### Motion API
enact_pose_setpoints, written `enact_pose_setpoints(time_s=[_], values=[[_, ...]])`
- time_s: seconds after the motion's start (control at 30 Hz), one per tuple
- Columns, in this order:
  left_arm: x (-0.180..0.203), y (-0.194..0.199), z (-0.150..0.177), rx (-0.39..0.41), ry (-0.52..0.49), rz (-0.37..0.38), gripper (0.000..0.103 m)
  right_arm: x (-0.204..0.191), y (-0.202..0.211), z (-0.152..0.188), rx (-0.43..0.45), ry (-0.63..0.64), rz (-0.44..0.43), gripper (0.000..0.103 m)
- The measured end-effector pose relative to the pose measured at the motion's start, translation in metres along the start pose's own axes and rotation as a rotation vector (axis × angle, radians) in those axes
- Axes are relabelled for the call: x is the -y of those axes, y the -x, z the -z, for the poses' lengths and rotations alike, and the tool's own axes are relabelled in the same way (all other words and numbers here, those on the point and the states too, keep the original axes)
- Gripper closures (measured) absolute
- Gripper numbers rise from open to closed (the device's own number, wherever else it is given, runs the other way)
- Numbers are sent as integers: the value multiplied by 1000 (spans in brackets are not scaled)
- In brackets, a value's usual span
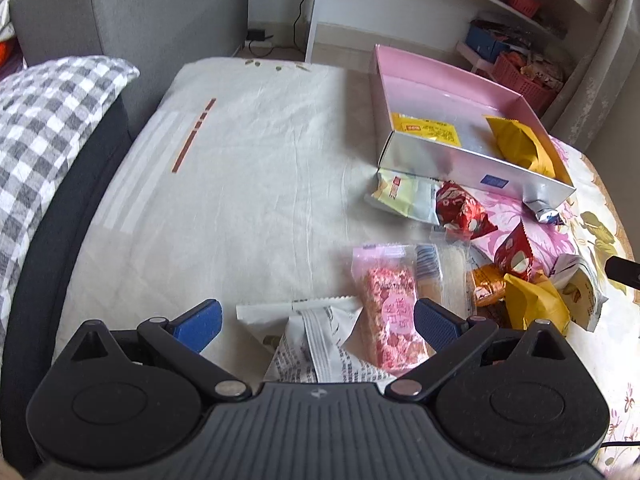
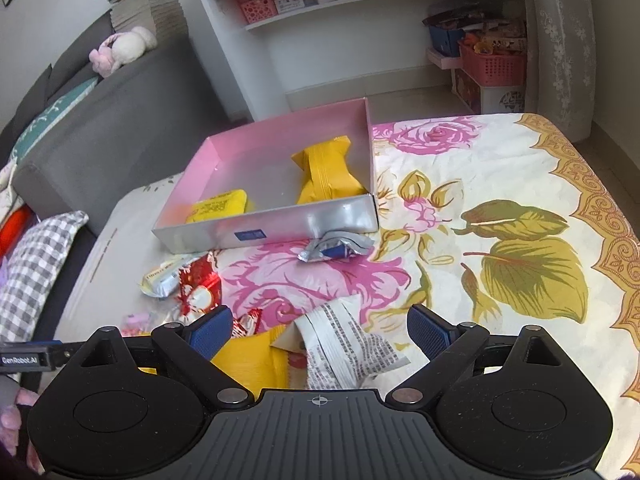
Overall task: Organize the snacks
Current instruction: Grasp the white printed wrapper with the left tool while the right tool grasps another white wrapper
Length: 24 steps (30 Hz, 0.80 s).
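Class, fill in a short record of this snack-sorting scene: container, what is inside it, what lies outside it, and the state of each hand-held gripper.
container: pink box, open top, on the bed
inside box: yellow flat packet; yellow wrapped snack
outside, touching box front: silver-blue wrapper
loose pile: pink snack bar, red wrapped sweets, white printed packet
left hand-held gripper: open, above loose snacks
right hand-held gripper: open, above white printed packet

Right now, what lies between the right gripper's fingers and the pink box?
In the right wrist view, a white printed wrapper sits between the open right gripper fingers; beyond it, floral cloth and a silver-blue packet against the pink box.
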<state>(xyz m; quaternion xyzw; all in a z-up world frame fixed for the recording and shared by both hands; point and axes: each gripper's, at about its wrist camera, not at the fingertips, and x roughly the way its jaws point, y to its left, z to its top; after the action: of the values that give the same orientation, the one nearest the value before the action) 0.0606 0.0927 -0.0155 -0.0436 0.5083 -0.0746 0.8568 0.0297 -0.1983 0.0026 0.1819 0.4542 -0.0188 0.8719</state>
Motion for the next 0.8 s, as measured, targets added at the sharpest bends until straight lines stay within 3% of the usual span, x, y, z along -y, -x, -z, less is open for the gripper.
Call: enact_pose_setpoints(time_s=[0.23, 0.37, 0.6, 0.8], values=[[-17, -8, 8, -105, 93, 61, 5, 9, -12, 10, -63, 50, 59, 7], [-21, -13, 10, -145, 129, 83, 14, 12, -25, 12, -145, 22, 76, 7], [-23, -12, 11, -150, 140, 96, 28, 5, -35, 14, -157, 51, 86, 7], [-25, -7, 9, -133, 140, 97, 54, 4, -43, 12, -146, 67, 107, 7]])
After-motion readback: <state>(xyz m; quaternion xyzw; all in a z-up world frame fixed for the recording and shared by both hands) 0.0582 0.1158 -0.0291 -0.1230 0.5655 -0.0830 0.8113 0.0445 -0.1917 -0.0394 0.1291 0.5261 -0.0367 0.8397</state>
